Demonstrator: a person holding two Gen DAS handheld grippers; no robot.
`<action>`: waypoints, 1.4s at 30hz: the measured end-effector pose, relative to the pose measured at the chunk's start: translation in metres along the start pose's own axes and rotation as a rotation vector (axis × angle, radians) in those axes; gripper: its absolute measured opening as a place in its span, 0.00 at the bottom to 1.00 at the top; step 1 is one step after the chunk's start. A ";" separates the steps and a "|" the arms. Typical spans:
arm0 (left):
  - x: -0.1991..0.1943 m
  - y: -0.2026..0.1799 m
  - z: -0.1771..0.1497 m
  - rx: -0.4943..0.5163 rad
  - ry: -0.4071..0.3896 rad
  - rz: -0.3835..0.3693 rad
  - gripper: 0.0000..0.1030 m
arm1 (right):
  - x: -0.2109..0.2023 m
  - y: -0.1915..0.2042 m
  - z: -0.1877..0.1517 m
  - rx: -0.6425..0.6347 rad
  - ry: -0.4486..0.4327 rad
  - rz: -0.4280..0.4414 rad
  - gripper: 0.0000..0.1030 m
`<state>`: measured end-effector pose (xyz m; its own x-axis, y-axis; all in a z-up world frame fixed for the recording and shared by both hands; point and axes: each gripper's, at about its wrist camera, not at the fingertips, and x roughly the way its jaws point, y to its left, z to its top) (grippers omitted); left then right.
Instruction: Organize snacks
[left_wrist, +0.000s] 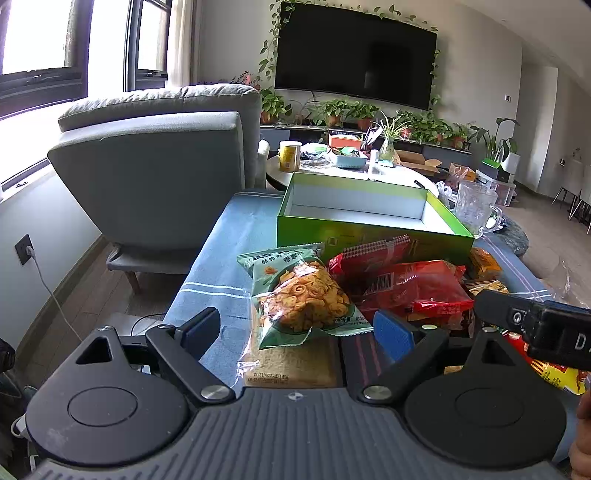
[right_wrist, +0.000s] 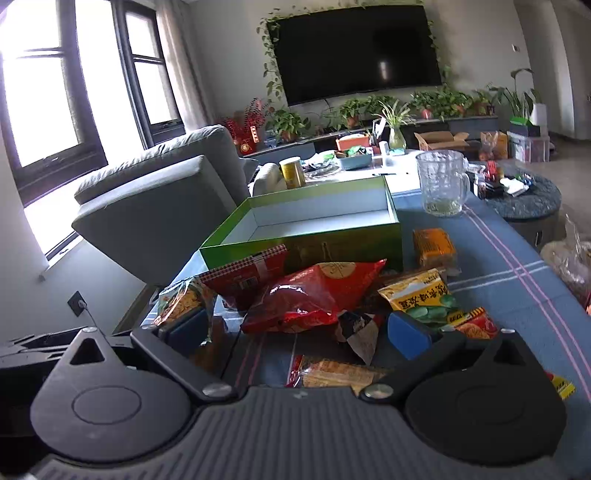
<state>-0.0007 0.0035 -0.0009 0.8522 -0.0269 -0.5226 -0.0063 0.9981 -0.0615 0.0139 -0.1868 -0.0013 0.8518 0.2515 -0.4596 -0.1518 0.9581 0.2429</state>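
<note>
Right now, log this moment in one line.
box: empty | snacks: piled in front | left gripper: open | right gripper: open

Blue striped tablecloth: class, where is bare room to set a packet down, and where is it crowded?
Bare cloth lies left of the green cardboard box and right of the orange packet, below the glass jug. The box's inside looks bare. Crowded: the heap around the red crinkled bag.

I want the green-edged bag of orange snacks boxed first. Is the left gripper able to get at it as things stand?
Probably yes. The left gripper stands open with the green snack bag right ahead between its fingers, on top of the pile. Nothing covers it; only the red bag lies beside it on the right.
</note>
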 end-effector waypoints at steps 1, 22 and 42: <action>0.000 0.000 0.000 0.000 -0.001 0.002 0.86 | 0.000 0.001 0.000 -0.011 -0.001 0.001 0.78; 0.000 0.001 -0.001 -0.002 0.003 0.014 0.86 | 0.002 0.000 0.000 0.002 0.014 0.043 0.78; 0.003 0.003 -0.002 -0.012 0.012 0.031 0.86 | 0.005 -0.004 -0.002 0.031 0.037 0.030 0.78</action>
<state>0.0003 0.0063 -0.0044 0.8453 0.0030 -0.5344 -0.0387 0.9977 -0.0556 0.0177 -0.1892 -0.0066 0.8278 0.2851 -0.4833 -0.1606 0.9457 0.2827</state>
